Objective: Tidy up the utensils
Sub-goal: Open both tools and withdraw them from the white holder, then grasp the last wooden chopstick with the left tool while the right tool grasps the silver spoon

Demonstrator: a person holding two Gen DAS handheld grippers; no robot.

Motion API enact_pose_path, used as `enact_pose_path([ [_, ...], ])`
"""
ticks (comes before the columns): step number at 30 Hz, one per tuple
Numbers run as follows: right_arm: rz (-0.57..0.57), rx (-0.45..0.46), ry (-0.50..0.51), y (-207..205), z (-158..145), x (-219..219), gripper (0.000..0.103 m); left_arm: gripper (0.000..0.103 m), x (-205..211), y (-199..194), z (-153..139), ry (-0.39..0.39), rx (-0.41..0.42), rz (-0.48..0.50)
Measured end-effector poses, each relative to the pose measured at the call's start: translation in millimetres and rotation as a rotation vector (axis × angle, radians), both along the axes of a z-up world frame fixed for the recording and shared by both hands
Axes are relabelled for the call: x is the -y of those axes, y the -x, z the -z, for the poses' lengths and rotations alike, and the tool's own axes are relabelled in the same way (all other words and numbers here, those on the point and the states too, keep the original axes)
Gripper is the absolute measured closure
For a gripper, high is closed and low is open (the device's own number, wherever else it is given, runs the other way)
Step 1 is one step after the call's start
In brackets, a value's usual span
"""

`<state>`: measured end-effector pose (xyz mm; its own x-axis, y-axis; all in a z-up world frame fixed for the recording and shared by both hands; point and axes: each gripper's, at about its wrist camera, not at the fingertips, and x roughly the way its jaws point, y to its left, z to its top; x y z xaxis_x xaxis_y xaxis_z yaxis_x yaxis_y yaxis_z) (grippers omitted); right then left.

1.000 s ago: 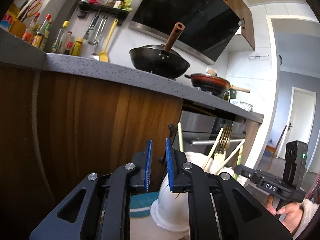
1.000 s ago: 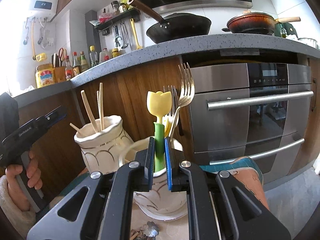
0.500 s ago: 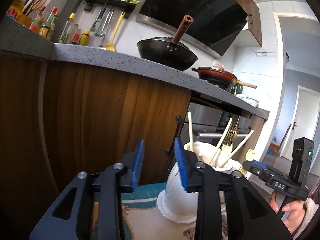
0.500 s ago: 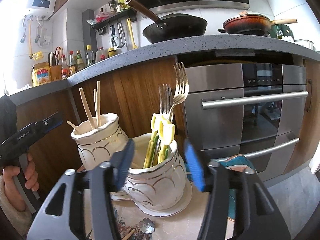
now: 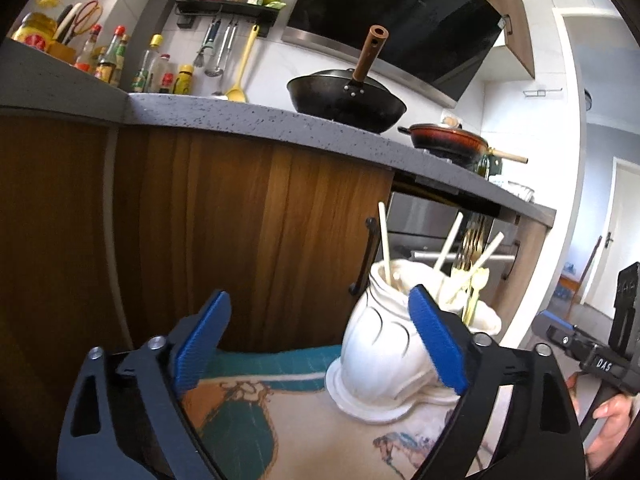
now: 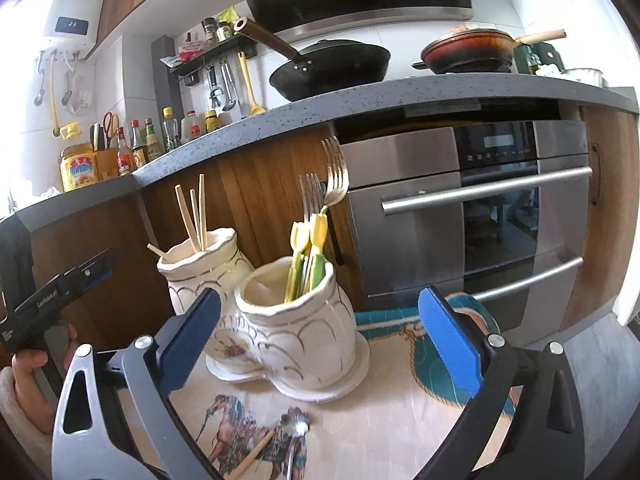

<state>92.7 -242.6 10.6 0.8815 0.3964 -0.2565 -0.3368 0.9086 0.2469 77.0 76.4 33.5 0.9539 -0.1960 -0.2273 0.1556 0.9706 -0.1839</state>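
Observation:
Two white ceramic holders stand side by side on a patterned cloth [image 6: 400, 412]. The nearer holder [image 6: 300, 328] holds yellow and green handled utensils [image 6: 306, 256] and forks [image 6: 334, 176]. The farther holder [image 6: 200, 264] holds chopsticks [image 6: 196, 216]; it is the near one in the left wrist view [image 5: 384, 344]. My right gripper [image 6: 320, 340] is open and empty, in front of the nearer holder. My left gripper [image 5: 316, 340] is open and empty, left of the chopstick holder. A flower-ended spoon [image 6: 294, 436] and a chopstick [image 6: 252, 456] lie on the cloth.
Wooden cabinet fronts [image 5: 240, 240] and a steel oven [image 6: 460, 216] stand right behind the holders. A grey counter [image 6: 360, 100] above carries a black wok [image 6: 332, 68] and a red pan [image 6: 468, 50]. Bottles [image 6: 140, 144] stand at the left.
My right gripper let go of the yellow and green utensil into the nearer holder, opened wide and drew back. My left gripper also opened wide and pulled back.

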Motion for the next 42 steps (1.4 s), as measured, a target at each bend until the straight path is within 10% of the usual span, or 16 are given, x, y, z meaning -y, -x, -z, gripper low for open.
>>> enact_pose_path([
  [42, 0.074, -0.204, 0.185, 30.0, 42.6, 1.9, 0.005, 0.012, 114.7, 57.6, 83.9, -0.306, -0.51, 0.22],
])
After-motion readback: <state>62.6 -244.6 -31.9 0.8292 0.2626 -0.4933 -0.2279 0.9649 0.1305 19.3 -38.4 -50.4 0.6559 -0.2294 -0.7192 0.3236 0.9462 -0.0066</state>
